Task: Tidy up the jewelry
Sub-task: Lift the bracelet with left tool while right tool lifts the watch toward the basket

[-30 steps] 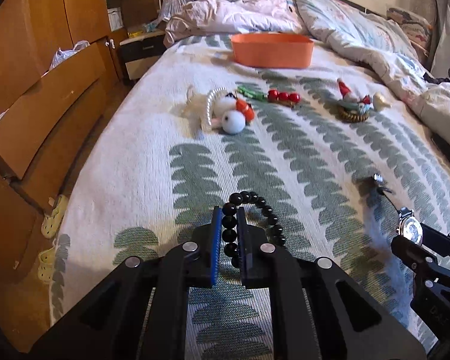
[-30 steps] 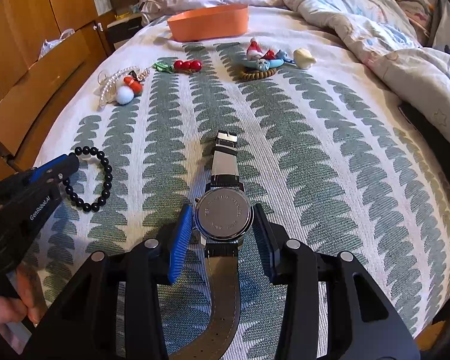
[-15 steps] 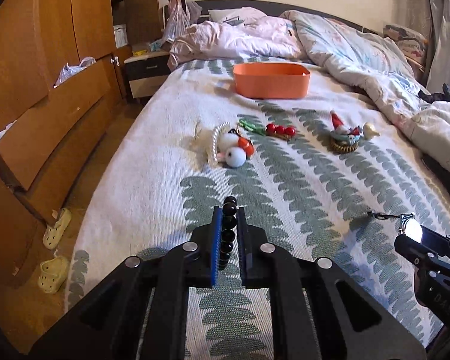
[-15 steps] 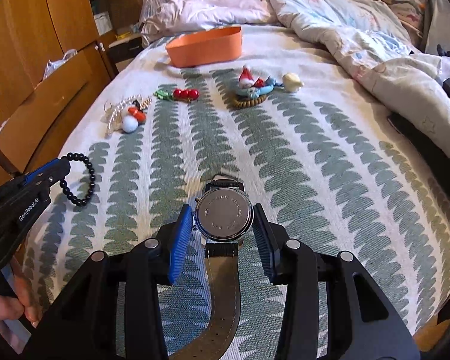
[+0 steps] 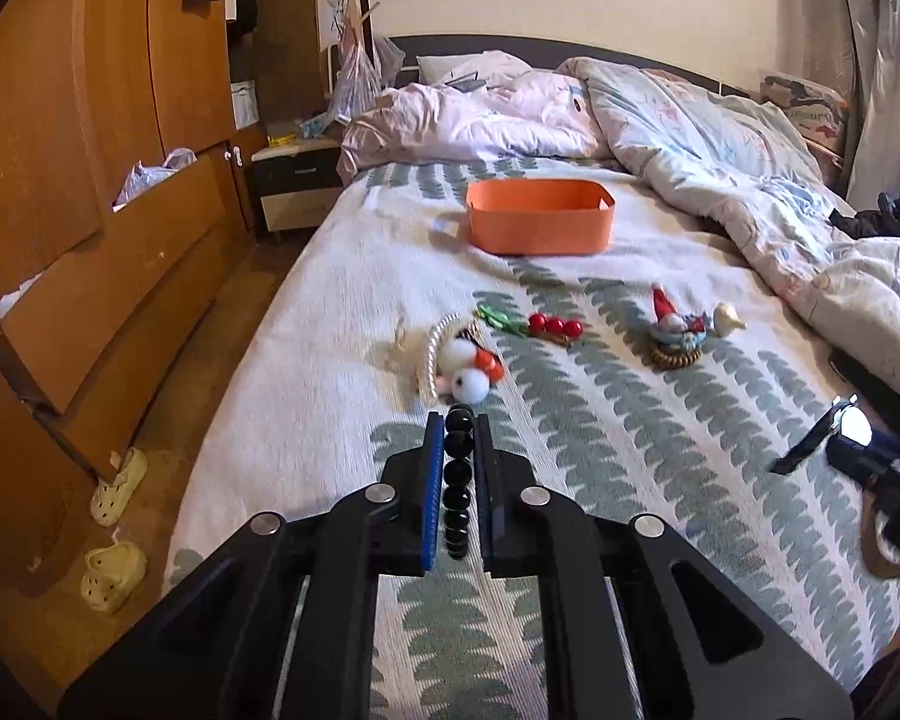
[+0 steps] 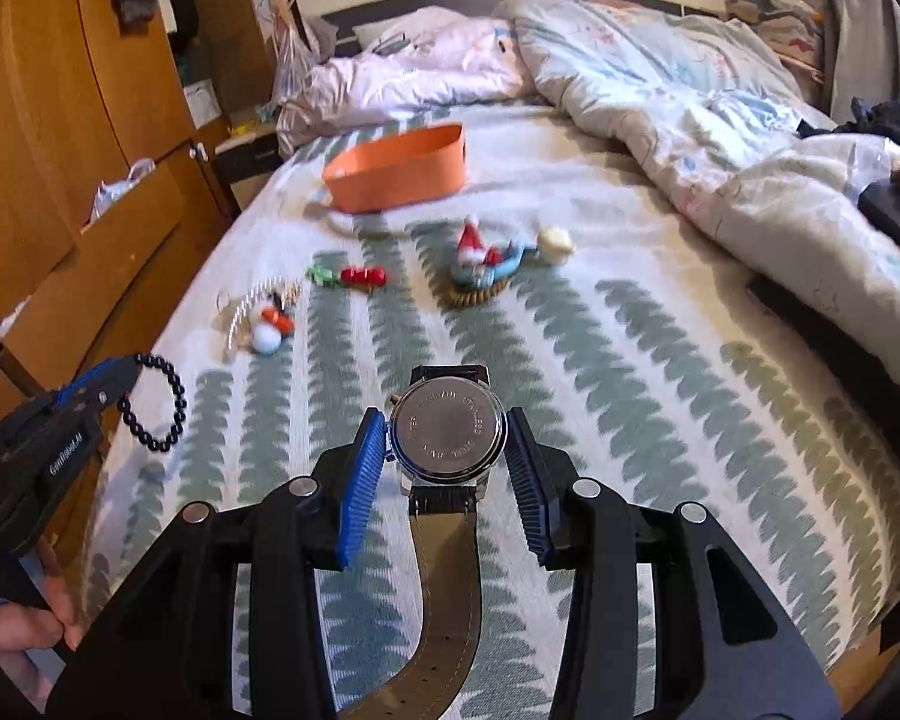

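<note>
Bedroom; bed [image 5: 600, 420] covered in a white spread with green leaf print, wooden wardrobe along the left, rumpled duvet at the head end.

Left wrist view: left hand-held gripper [image 5: 457, 474] clamped on a black bead bracelet [image 5: 457, 480], beads stacked edge-on between the pads, lifted clear of the spread. Orange bin [image 5: 539, 216] sits far up the bed. Between it and the gripper lie a pearl strand with pom-poms [image 5: 456, 360], a red-bead piece [image 5: 555, 325] and a small figurine cluster [image 5: 678, 330]. Bracelet looks light and floppy, and the round beads are likely slick; gripping across two or three beads seems sound.

Right wrist view: right hand-held gripper [image 6: 447, 450] closed on a wristwatch [image 6: 448, 432] by the case sides, steel back facing the camera, strap hanging down toward the camera. The bracelet dangles as a loop from the left gripper at the left edge. Watch judged heavier, with a rigid case, smooth metal and a limp leather strap; the case rim is the best hold, and the glass face wants a gentle set-down.
</note>
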`<state>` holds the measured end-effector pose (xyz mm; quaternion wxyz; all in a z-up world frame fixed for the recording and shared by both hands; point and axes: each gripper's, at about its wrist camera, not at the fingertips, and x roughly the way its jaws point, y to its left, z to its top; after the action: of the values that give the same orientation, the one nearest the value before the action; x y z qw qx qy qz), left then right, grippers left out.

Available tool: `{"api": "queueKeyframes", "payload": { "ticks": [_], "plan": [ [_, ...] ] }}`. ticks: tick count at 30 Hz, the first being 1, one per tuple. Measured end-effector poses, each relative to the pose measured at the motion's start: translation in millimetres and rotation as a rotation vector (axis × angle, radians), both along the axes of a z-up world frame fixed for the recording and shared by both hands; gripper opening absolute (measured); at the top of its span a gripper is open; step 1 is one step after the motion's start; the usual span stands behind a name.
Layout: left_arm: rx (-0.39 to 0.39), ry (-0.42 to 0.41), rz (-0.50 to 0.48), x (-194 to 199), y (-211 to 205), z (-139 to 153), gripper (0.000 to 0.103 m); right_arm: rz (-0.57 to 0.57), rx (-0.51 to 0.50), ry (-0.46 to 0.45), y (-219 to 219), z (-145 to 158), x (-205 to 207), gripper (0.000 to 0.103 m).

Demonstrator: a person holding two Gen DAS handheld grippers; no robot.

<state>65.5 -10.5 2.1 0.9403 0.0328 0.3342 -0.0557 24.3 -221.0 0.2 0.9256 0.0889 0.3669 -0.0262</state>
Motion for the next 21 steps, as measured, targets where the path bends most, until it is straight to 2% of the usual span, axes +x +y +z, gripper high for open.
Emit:
{"api": "queueKeyframes", "payload": {
  "ticks": [11,21],
  "plan": [
    [0.039,-0.034,0.001,41,-2,27,0.010,-0.059,-0.018,-0.043,-36,46,48,0.041],
    [0.050,-0.040,0.015,93,1,33,0.010,-0.076,-0.048,-0.015,-59,48,122,0.042]
  ]
}}
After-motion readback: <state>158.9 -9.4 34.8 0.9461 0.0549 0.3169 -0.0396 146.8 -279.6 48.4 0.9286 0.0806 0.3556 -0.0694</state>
